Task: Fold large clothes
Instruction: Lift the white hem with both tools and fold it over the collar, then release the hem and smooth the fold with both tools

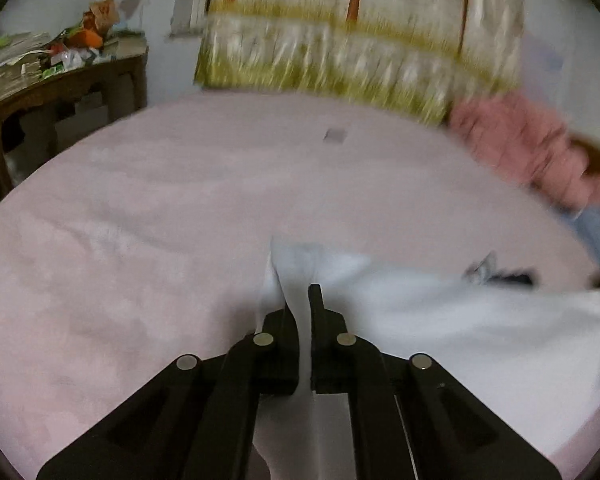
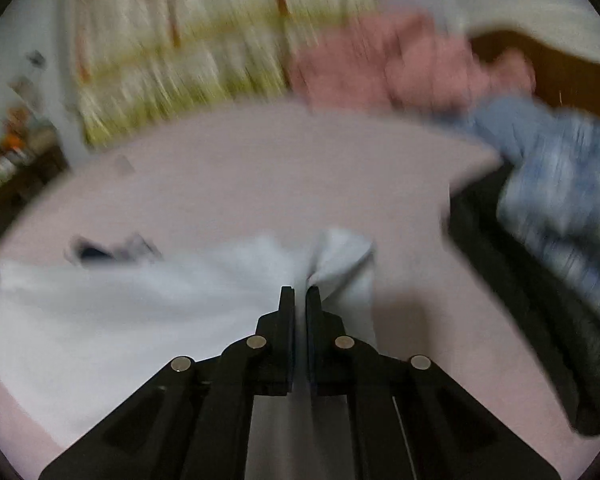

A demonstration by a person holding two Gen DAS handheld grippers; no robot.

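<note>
The left gripper (image 1: 301, 300) is clamped on a fold of the white garment (image 1: 440, 320), which spreads toward the pink bed's (image 1: 140, 220) right edge

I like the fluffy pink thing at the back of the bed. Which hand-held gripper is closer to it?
Right. The right hand-held gripper has the pink clothing ahead; from the left hand-held gripper it lies far right.

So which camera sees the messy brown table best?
The left wrist view: the brown table shows at the upper left with its legs and the clutter on top. The right wrist view only catches a blurred bit of it at its left edge.
</note>
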